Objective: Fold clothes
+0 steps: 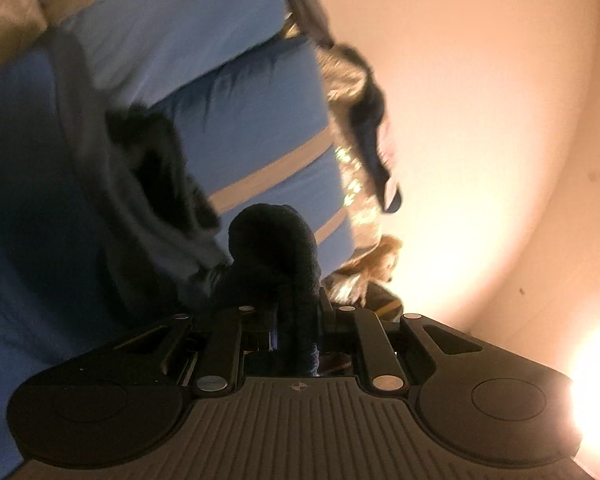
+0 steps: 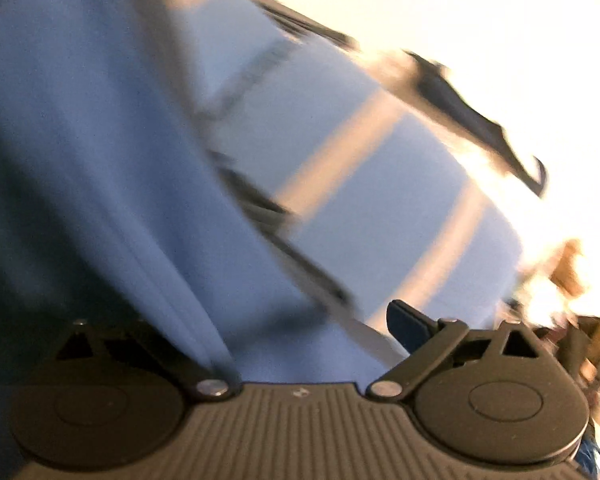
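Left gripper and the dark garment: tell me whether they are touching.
Touching. The left wrist view shows the left gripper with its jaws nearly closed on a bunched fold of the dark garment, which bulges out just beyond the fingertips.

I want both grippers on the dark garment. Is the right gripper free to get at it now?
Probably yes: the right gripper stands open and empty over the blue bedding; the left gripper holds the dark garment.
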### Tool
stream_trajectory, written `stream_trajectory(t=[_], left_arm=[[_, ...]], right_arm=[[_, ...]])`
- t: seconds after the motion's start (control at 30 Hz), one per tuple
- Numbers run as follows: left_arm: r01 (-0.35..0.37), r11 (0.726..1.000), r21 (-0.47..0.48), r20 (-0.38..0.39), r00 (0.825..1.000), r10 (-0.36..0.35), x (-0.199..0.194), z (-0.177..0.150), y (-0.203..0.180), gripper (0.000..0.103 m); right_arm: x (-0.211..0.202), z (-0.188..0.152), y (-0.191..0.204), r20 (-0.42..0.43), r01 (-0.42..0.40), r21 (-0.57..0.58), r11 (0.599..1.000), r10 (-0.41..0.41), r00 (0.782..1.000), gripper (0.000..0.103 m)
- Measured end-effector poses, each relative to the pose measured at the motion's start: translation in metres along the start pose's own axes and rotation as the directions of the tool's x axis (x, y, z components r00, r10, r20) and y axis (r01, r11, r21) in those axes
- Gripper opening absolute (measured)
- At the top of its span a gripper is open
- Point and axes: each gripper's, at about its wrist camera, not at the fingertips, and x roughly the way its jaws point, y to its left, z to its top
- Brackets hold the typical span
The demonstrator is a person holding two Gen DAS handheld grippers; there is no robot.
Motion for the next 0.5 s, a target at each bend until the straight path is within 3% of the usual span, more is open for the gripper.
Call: stream_trajectory(t=[0.1, 0.2, 0.3, 0.37, 0.43, 0.5], left_arm=[[0.014, 0.999, 0.028, 0.04, 0.999, -0.015, -0.009, 0.008, -0.008, 0.015], [-0.003, 0.998, 0.058, 0.081, 0.997, -0.001, -0.017, 0.016, -0.01, 0.015], [-0.026, 0.999, 0.029, 0.159, 0.987, 0.021, -0.035, 0.027, -0.005, 0.015], [-0.051, 0.998, 0.021, 0.182, 0.982, 0.046, -0.042, 0.035, -0.001, 0.015], [-0.093, 0.995, 0.02, 0.181, 0.979, 0.088, -0.042, 0.037, 0.004, 0.015], [-0.139, 0.99, 0.021, 0.173, 0.976, 0.133, -0.039, 0.038, 0.008, 0.015]], right_arm=[[0.034, -0.014, -0.053, -0.099, 0.042, 0.173, 0.984, -0.025, 0.995, 0.103], [0.063, -0.028, -0.102, -0.174, -0.005, 0.368, 0.93, 0.074, 0.982, 0.103], [0.083, -0.045, -0.138, -0.275, 0.091, 0.461, 0.883, 0.045, 0.96, 0.103], [0.089, -0.066, -0.167, -0.243, 0.02, 0.647, 0.762, 0.181, 0.953, 0.103], [0.095, -0.082, -0.185, -0.211, -0.022, 0.791, 0.611, 0.306, 0.928, 0.103], [0.102, -0.086, -0.187, -0.227, -0.006, 0.839, 0.545, 0.36, 0.905, 0.103]])
